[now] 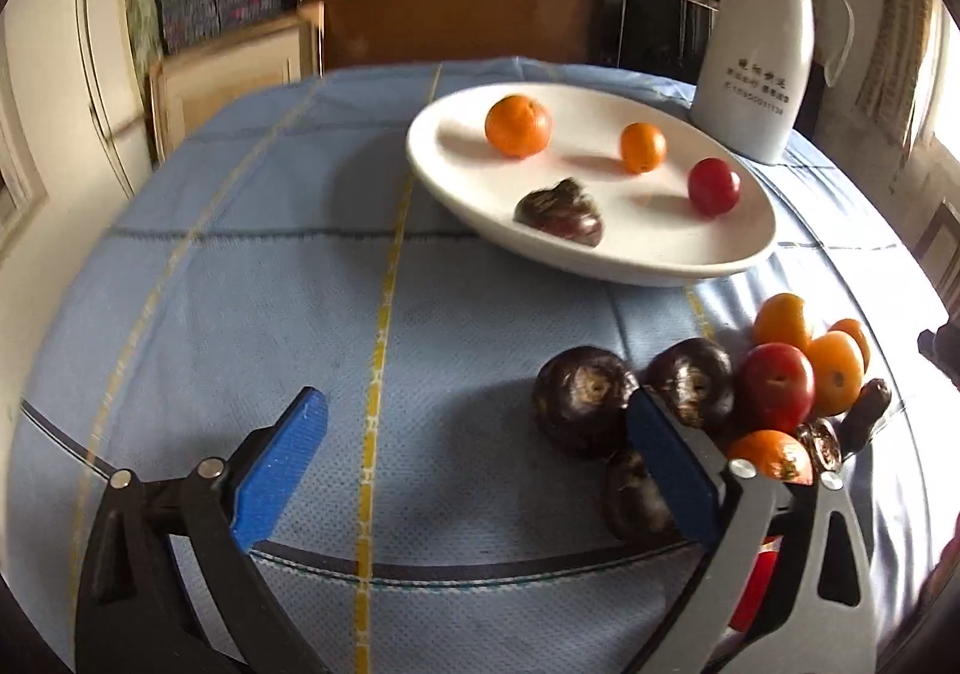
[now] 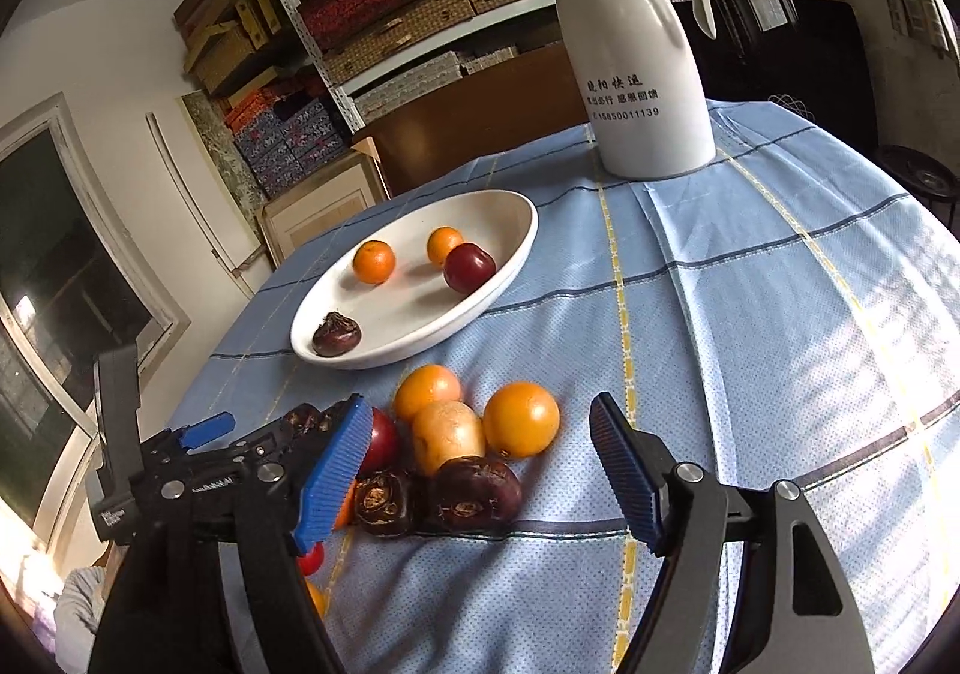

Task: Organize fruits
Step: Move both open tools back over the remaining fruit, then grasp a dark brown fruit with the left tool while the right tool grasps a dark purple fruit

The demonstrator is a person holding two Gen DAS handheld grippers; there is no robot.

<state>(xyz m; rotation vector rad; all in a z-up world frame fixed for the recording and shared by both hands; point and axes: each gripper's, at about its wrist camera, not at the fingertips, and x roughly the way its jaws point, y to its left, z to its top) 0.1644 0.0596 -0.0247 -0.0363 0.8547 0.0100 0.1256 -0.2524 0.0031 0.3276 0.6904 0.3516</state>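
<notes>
A white oval plate (image 1: 600,254) (image 2: 384,338) holds two oranges (image 1: 518,126) (image 2: 373,262), a red plum (image 1: 713,186) (image 2: 469,268) and a dark water chestnut (image 1: 561,212) (image 2: 336,336). A pile of loose fruit (image 1: 774,374) (image 2: 456,440) lies on the cloth in front of the plate: oranges, red plums, dark chestnuts. My left gripper (image 1: 477,416) is open and empty, its right finger against the pile's left side. My right gripper (image 2: 477,470) is open and empty, its jaws on either side of the pile. The left gripper also shows in the right wrist view (image 2: 207,431).
A tall white thermos jug (image 1: 756,68) (image 2: 642,68) stands behind the plate. The round table has a blue checked cloth (image 1: 300,284) (image 2: 750,314). Shelves of boxes and a wooden cabinet stand beyond the table.
</notes>
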